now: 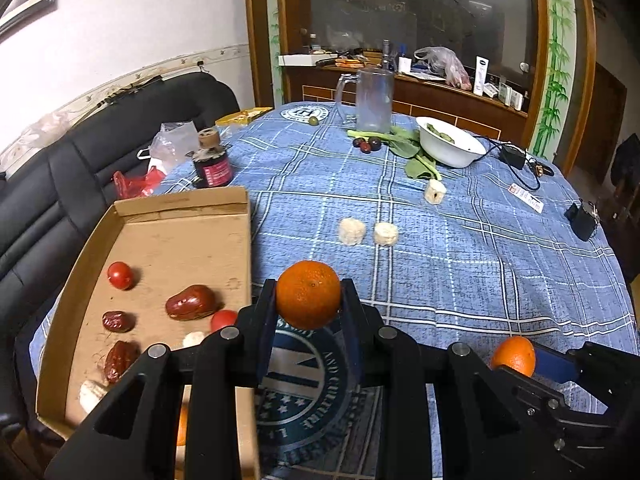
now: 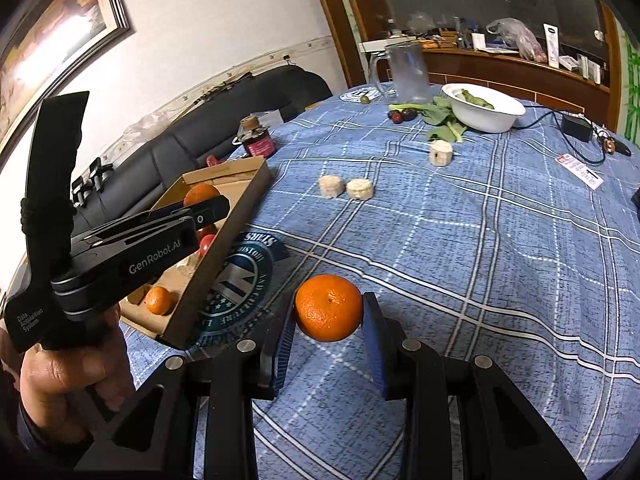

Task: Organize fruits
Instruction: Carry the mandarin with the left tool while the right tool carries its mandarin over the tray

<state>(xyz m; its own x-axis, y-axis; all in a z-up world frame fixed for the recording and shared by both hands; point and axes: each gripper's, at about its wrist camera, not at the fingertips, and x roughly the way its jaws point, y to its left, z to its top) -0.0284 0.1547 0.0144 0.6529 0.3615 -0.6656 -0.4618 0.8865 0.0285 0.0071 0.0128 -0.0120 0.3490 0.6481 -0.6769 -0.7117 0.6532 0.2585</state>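
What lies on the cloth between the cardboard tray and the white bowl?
Three pale cut chunks on the cloth, plus leafy greens beside the white bowl; cardboard tray. Left wrist view.

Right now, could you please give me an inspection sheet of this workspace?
Surface: table under a blue plaid cloth, no spills seen.
Job's things: cardboard tray at the table's left edge holds red dates, small tomatoes and a loose orange.
Clutter: three pale cut chunks, white bowl with greens, glass mug, dark jar, plastic bags.
Tongs: left tongs shut on one orange; right tongs shut on another orange.
Cables: black adapter and cord beside the bowl.
Surroundings: black sofa, cluttered wooden cabinet.
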